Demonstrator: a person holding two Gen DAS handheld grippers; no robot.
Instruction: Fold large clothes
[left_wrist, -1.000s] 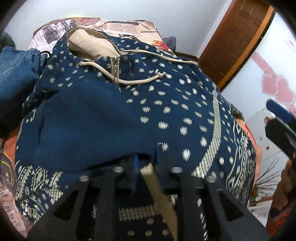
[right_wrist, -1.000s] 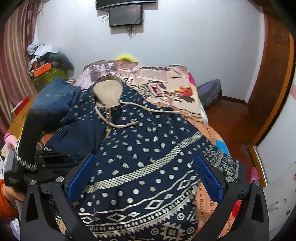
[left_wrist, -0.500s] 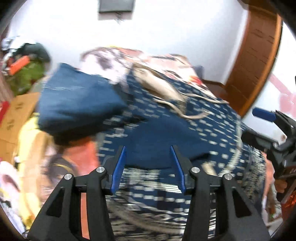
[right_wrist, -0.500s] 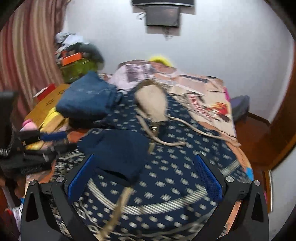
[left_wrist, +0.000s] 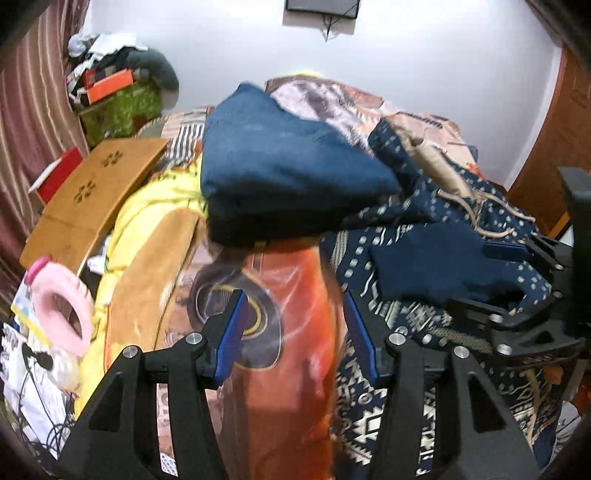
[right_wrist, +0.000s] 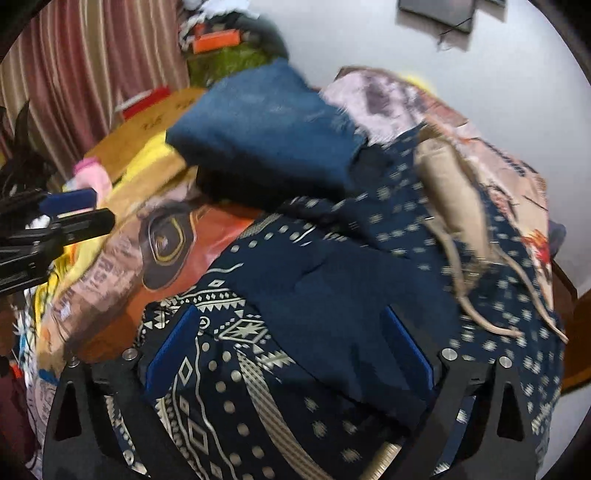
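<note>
A navy hoodie (right_wrist: 236, 369) with cream dots and bands lies spread on the bed, its beige-lined hood (right_wrist: 450, 192) toward the wall. One plain navy sleeve (right_wrist: 332, 295) is folded across its body. My right gripper (right_wrist: 290, 354) hangs low over that sleeve, jaws wide and closing, with the cloth between the pads but not pressed. My left gripper (left_wrist: 293, 336) is over the orange bedspread (left_wrist: 291, 387), left of the hoodie (left_wrist: 424, 258), jaws opening with nothing in them. Each gripper appears in the other's view: the right gripper (left_wrist: 517, 280) and the left gripper (right_wrist: 70, 214).
Folded blue jeans (left_wrist: 280, 166) sit on the bed just behind the hoodie's left shoulder. A yellow cloth (left_wrist: 147, 206), a wooden board (left_wrist: 92, 184) and a pink ring (left_wrist: 62, 306) crowd the bed's left side. A brown door (left_wrist: 569, 122) stands at the right.
My left gripper let go of the hoodie cloth, opened and swung left onto the bedspread. My right gripper moved left and down over the folded sleeve.
</note>
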